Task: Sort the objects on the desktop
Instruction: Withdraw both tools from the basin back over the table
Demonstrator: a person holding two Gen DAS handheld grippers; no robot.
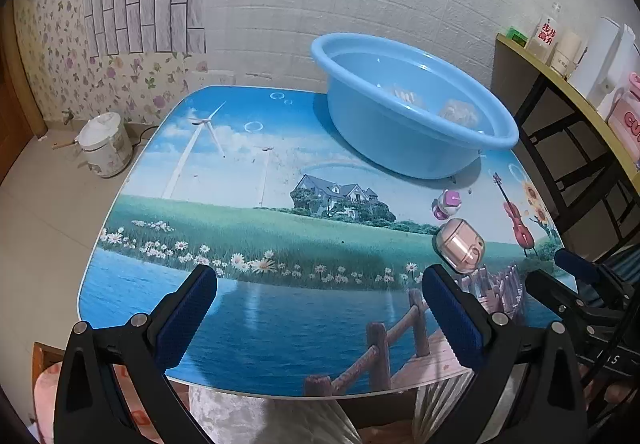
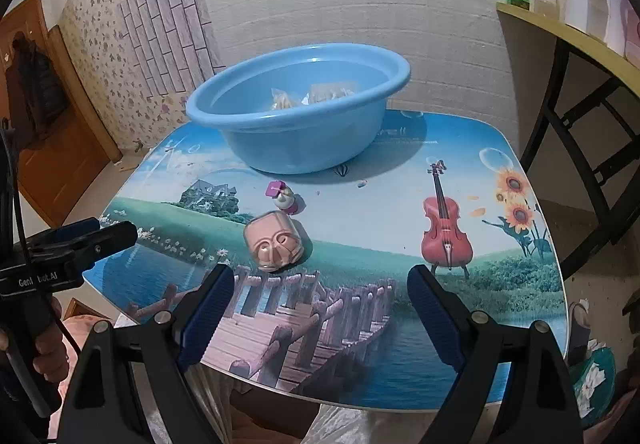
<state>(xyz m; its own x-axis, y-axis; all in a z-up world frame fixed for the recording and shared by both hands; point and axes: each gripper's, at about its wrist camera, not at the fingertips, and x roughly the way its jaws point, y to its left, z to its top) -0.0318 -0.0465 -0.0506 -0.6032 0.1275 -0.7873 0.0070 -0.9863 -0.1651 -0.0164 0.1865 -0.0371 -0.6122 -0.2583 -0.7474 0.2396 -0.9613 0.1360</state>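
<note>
2 wrist fisheyes angled down from the near table (image 1: 132, 204) edge, both sharing the basin (image 2: 296, 116)

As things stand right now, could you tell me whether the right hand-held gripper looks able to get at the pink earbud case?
Probably yes. The right hand-held gripper is open and empty, and the pink earbud case lies just ahead on the table with nothing between them. The small toy figure and blue basin sit beyond it.

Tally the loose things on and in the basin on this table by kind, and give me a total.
Blue basin: 1
Clear packets inside the basin: 2
Pink earbud case in a clear cover: 1
Small purple-and-white toy figure: 1
Total: 5
</note>
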